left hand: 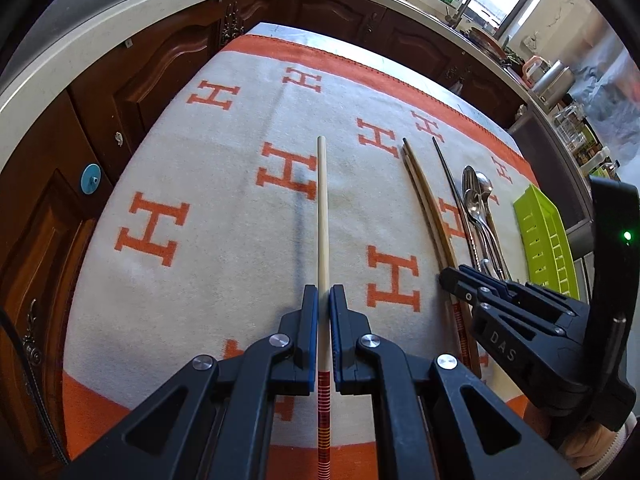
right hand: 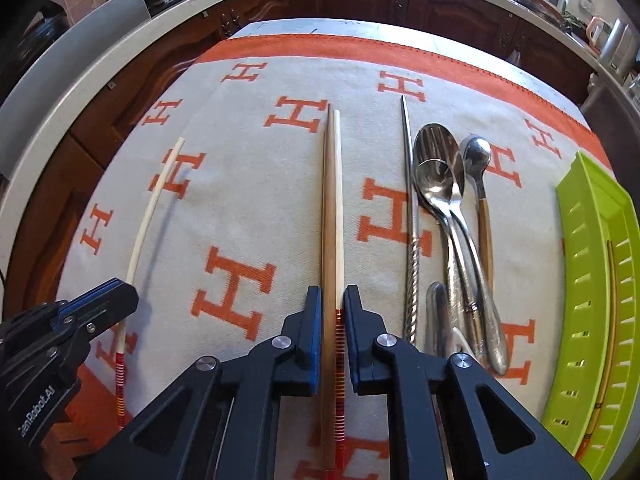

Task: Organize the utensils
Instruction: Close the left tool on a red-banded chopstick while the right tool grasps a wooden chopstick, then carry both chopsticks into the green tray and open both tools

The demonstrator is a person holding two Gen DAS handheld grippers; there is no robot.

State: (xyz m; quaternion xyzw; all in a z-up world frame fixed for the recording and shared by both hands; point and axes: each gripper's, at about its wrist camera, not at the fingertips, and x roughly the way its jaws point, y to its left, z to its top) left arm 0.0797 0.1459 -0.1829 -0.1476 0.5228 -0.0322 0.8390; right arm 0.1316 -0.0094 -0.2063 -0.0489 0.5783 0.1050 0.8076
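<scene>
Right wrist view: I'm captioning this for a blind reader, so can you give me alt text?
The right gripper is closed on two chopsticks lying together on an orange-and-cream blanket. To their right lie a metal chopstick, several spoons and a green tray; at the left, the left gripper holds a pale chopstick.

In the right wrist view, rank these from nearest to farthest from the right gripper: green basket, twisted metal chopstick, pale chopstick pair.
1. pale chopstick pair, between the right gripper fingers.
2. twisted metal chopstick, just right.
3. green basket, far right edge.
</scene>
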